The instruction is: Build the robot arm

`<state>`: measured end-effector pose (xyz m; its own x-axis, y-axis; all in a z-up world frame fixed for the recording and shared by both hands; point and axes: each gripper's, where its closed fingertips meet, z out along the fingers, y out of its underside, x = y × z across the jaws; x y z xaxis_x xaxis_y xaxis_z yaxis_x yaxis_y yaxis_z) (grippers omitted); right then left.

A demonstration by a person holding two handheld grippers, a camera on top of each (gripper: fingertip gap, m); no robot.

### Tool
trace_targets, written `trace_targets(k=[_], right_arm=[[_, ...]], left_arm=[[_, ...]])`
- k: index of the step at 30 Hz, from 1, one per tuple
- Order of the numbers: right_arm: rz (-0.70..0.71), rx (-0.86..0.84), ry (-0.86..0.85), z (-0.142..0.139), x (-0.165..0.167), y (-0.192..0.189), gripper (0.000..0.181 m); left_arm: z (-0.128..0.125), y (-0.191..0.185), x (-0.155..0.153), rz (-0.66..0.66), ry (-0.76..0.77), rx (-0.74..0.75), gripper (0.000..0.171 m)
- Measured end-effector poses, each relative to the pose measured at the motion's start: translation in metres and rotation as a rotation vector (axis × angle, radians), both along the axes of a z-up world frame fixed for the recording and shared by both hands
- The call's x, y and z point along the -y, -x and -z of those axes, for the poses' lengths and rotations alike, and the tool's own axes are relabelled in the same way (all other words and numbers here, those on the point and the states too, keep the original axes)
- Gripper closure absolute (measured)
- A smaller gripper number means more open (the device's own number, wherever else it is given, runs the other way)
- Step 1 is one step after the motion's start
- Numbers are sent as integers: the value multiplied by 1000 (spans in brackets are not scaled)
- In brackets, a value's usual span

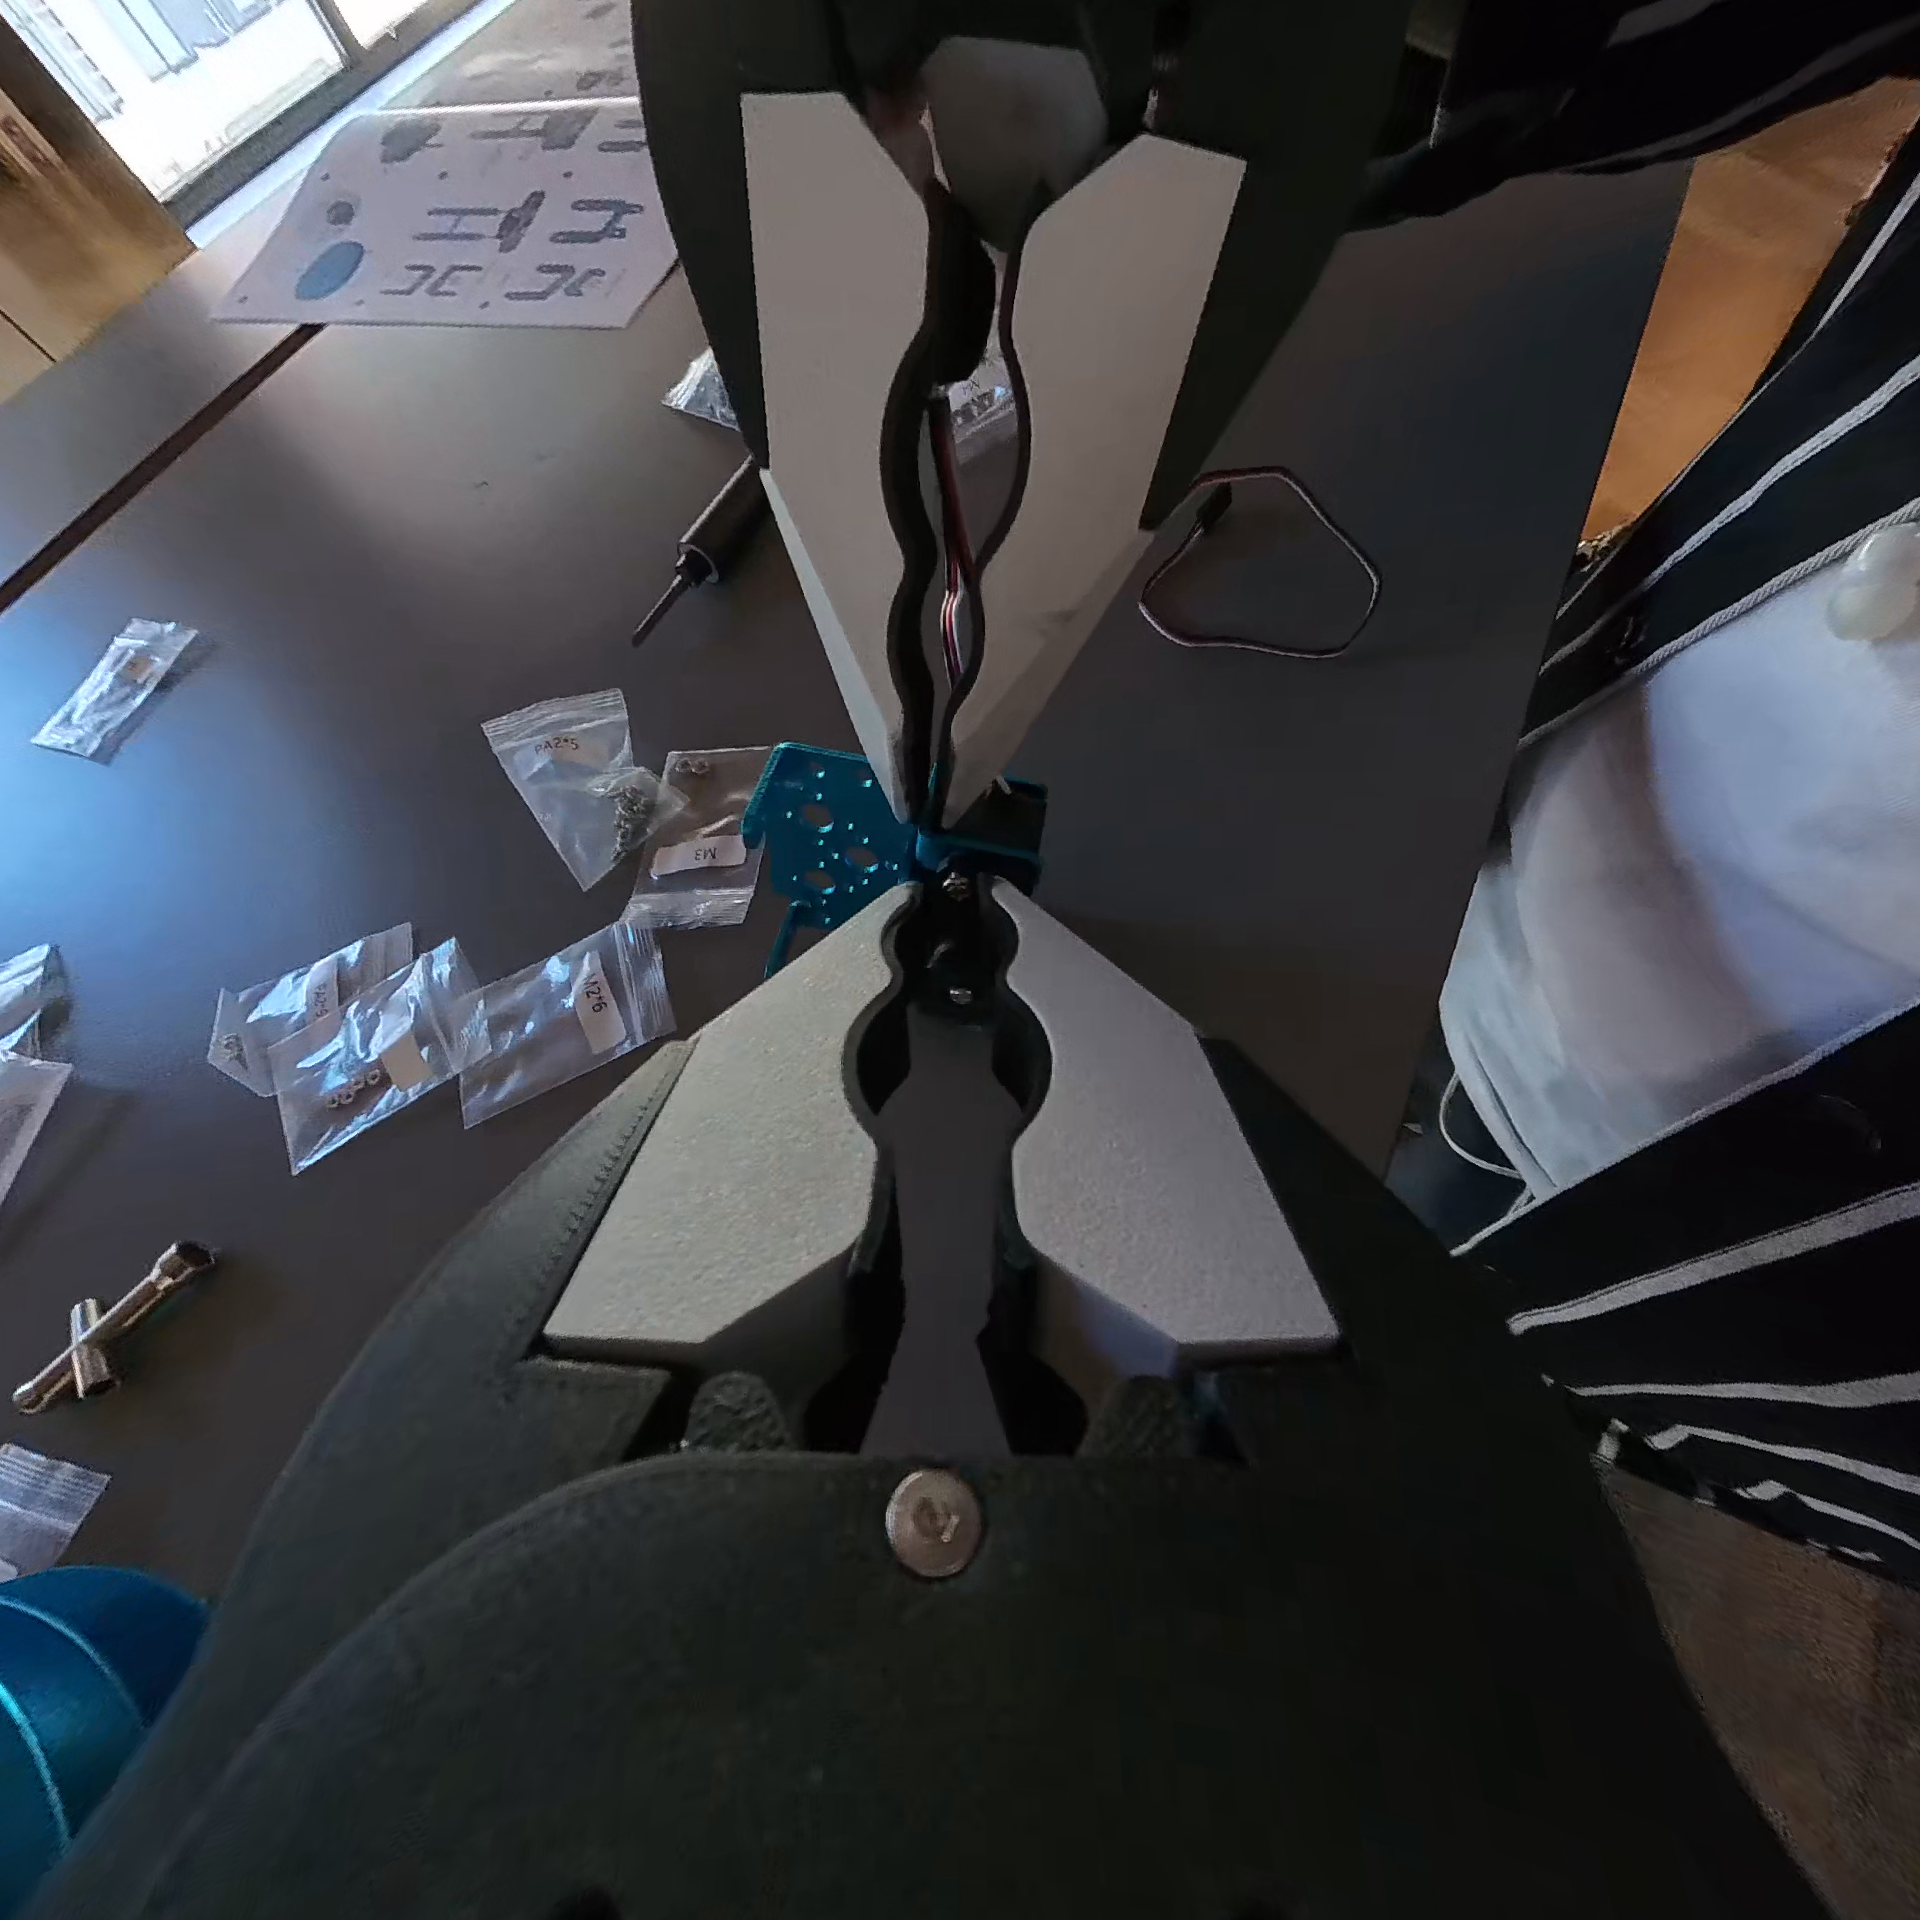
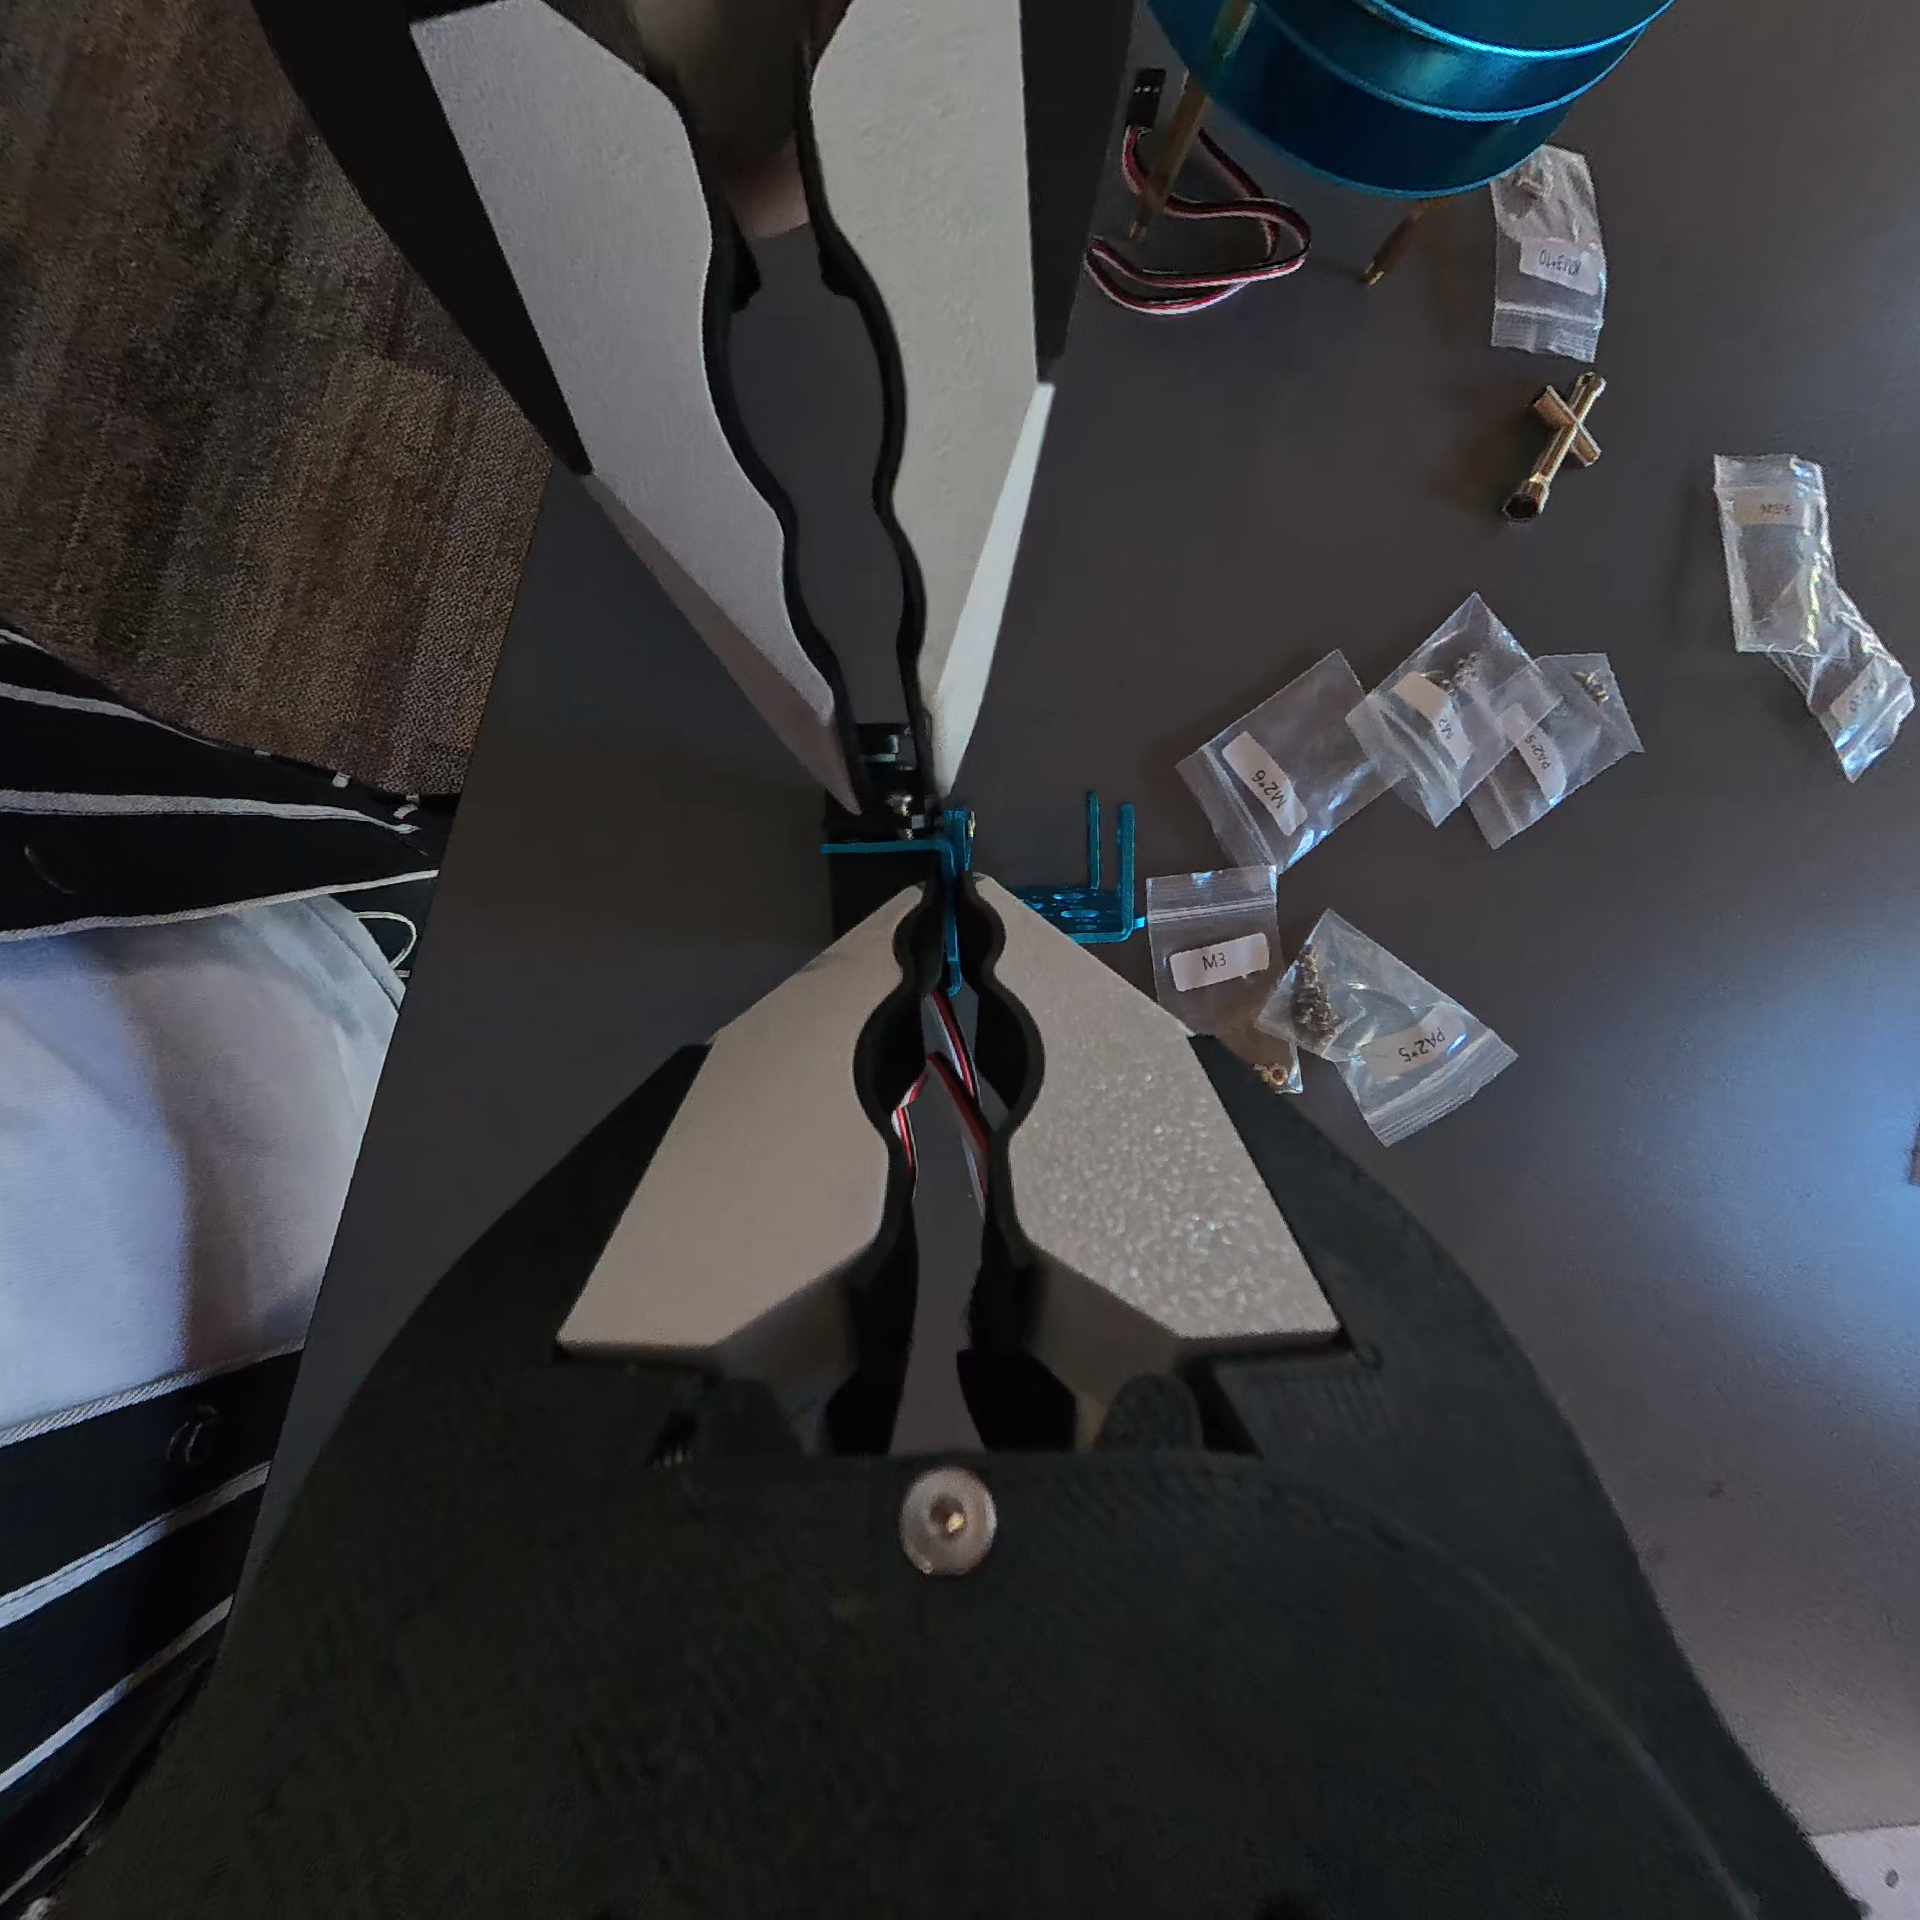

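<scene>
Two handheld grippers meet tip to tip over a dark grey table (image 1: 1247, 831), each pinching one end of the same small assembly: a black servo motor (image 1: 1013, 831) fixed to a blue perforated metal bracket (image 1: 831, 842).

In the left wrist view, the left gripper (image 1: 951, 935) comes in from the bottom of the picture. Its jaws are nearly closed, clamped on the black servo body where two silver screws show. The right gripper (image 1: 925, 790) reaches down from the top, tips opposite and almost touching the left one's.

In the right wrist view, the right gripper (image 2: 951, 904) is likewise almost fully closed, gripping a thin upright flange of the blue bracket (image 2: 951, 852). The servo's red, white and black wire (image 2: 935, 1081) trails back between its fingers. The left gripper (image 2: 894, 769) holds the black servo (image 2: 883, 758) from the far side.

The assembly's long axis runs roughly along the line joining the two grippers, with the perforated plate jutting off to one side, toward the bags.

Nearby on the table lie several small clear zip bags of screws (image 2: 1382, 1029), a second blue bracket (image 2: 1091, 894), a metal cross wrench (image 2: 1558, 436), a black screwdriver (image 1: 696, 551), a loose looped cable (image 1: 1257, 566) and a blue round metal base (image 2: 1382, 83). A person in a striped garment (image 1: 1714, 468) stands at the table edge.
</scene>
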<state>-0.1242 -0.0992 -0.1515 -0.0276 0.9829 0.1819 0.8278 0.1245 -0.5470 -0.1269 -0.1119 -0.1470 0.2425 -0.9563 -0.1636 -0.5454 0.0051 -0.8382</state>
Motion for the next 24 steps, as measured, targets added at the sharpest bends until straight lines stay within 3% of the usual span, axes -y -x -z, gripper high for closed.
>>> trace_targets(k=[7, 20, 24], right_arm=[[-9, 12, -12, 0, -1, -2, 180], [-115, -7, 9, 0, 5, -2, 180], [-125, -20, -1, 0, 5, -1, 180]], left_arm=[[-1, -3, 0, 14, -119, -74, 168], [0, -7, 11, 182, -41, -8, 170], [1, -5, 10, 173, -106, -48, 169]])
